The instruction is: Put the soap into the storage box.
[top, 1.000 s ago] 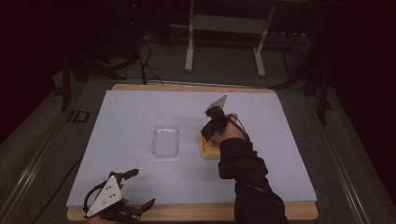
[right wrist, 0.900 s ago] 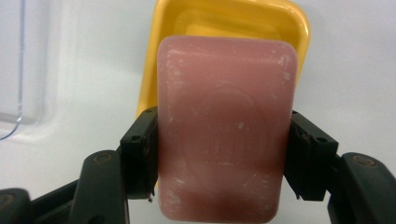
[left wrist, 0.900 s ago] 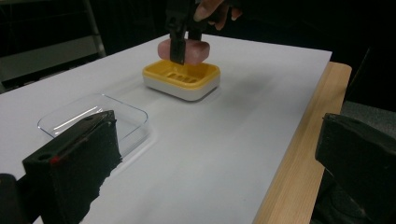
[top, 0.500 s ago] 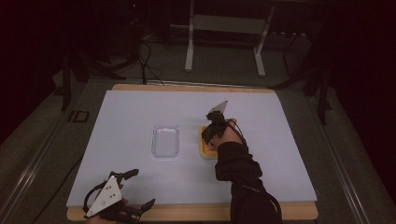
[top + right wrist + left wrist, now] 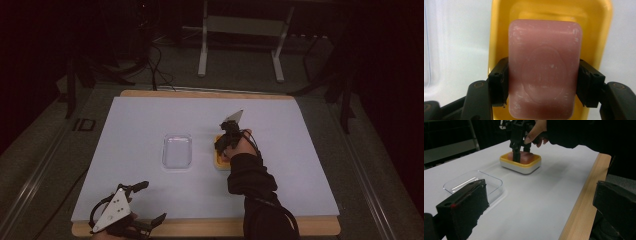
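Jaws of the left gripper [image 5: 134, 210] stood wide apart with nothing between them, as we saw in the left gripper view; the tool lay at the near left corner of the table [image 5: 300, 150], over the pale sheet and the wooden edge [image 5: 584, 200], held in the person's left hand. In the high view its grey three-cornered plate faced upward.

Beyond it, toward the middle of the table, we noted a clear plastic lid [image 5: 177, 151] lying flat on the sheet, apart from both tools. Just to its right, and separated from it by a narrow strip of bare sheet, sat the yellow soap dish [image 5: 520, 163] with its white base.

Over that dish we found the right gripper [image 5: 225, 142], held in the person's right hand [image 5: 240, 147] with the dark sleeve reaching in from the near edge. In the right gripper view its two black jaws were pressed against the long sides of the pink soap bar [image 5: 545, 67], one on each flank, so that the bar was clamped between them. The bar lay within the dish's yellow rim. We could not tell whether the bar rested on the dish floor or was raised slightly above it.
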A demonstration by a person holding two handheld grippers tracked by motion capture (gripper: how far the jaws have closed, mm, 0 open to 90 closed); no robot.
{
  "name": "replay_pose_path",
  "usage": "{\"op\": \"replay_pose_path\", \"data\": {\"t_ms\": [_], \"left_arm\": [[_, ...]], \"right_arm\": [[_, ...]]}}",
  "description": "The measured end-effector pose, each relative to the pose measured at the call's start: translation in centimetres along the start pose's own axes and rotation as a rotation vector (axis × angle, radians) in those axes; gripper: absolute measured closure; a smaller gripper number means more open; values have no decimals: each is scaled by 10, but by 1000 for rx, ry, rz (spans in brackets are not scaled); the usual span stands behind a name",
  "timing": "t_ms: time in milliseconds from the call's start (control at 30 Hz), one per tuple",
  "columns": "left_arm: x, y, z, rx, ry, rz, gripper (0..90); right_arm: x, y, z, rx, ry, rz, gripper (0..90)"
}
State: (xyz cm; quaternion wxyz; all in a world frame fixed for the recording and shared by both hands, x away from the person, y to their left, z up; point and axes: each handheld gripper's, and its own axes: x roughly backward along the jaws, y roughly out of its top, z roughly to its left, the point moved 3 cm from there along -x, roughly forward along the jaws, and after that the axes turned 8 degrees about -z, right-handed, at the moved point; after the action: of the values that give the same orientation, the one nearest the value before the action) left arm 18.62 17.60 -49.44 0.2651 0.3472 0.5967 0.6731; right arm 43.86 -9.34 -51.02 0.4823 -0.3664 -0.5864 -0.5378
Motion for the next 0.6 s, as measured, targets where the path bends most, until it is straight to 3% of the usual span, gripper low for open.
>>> {"op": "replay_pose_path", "data": {"t_ms": [100,233,367,600], "left_arm": [[0,0,0,-2,0,1,2],[0,0,0,-2,0,2,2],[0,0,0,-2,-1,2,2],[-1,0,0,-1,0,2,2]], "right_arm": [[-3,-1,1,2,15,24,364],[-1,0,1,-7,17,11,359],[12,4,0,-4,19,-20,352],[31,6,-2,62,71,-66,310]]}}
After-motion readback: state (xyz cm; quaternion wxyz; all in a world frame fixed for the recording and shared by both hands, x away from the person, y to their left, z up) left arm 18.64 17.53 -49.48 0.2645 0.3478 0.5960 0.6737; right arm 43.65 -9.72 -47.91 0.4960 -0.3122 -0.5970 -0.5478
